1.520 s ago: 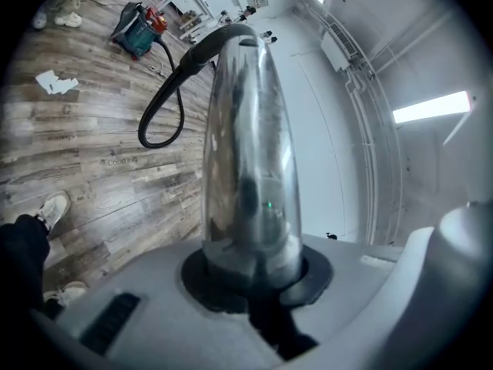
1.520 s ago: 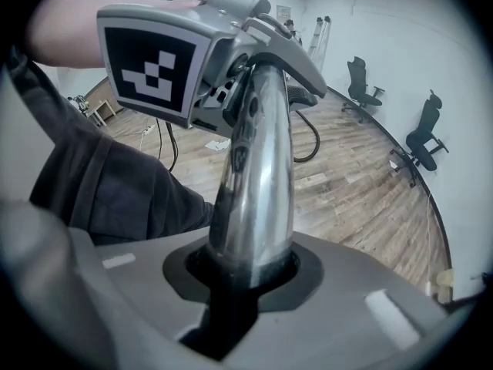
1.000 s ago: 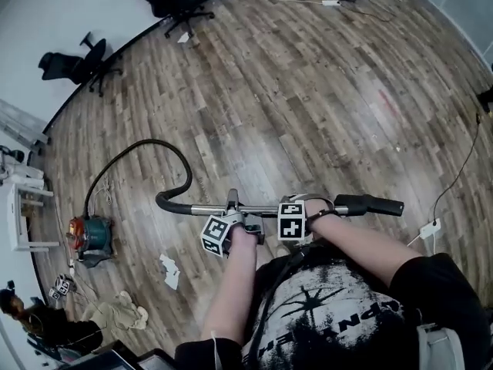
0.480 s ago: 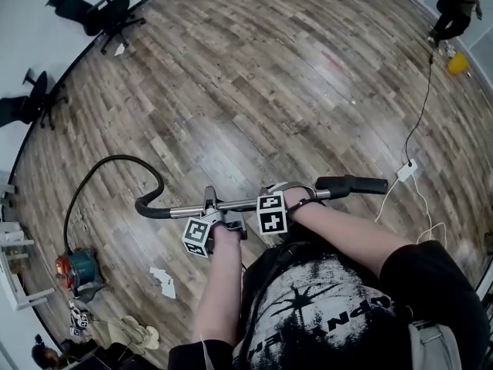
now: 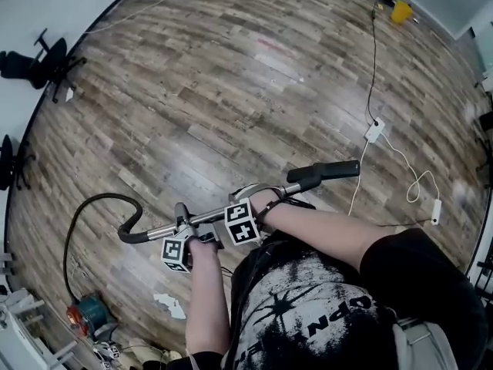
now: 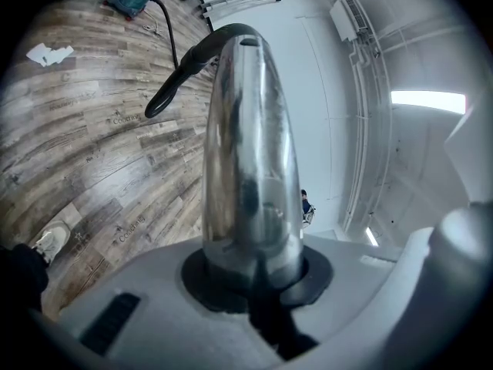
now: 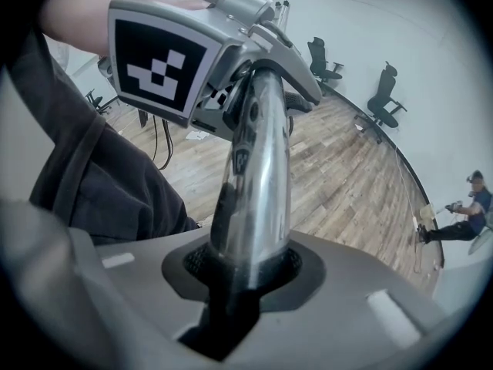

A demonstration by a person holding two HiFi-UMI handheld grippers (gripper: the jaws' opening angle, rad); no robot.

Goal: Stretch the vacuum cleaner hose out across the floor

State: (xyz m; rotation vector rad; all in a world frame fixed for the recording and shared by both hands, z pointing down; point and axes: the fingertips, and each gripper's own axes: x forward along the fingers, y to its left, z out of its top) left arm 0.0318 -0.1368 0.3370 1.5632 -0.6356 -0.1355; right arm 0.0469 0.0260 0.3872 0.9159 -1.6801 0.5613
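Observation:
The vacuum's metal wand [image 5: 219, 215] is held level in front of the person, its black nozzle end [image 5: 331, 169] at the right. From the wand's left end the black hose [image 5: 92, 203] loops over the floor down to the red and teal vacuum [image 5: 88, 315]. My left gripper [image 5: 185, 226] is shut on the wand [image 6: 246, 153] close to the hose cuff. My right gripper [image 5: 245, 209] clamps the same tube [image 7: 258, 168] a little further right; its jaws have just been opening slightly, with the tube still seated between them.
Office chairs [image 5: 37, 63] stand by the curved wall at the left. A white power strip with its cable [image 5: 373, 132] lies on the wood floor to the right, a yellow bucket [image 5: 400, 11] beyond it. Paper scraps [image 5: 169, 305] lie near the vacuum.
The person has turned, and both grippers have carried the wand down and left in the head view. The vacuum has slid toward the bottom left corner, and the hose trails behind.

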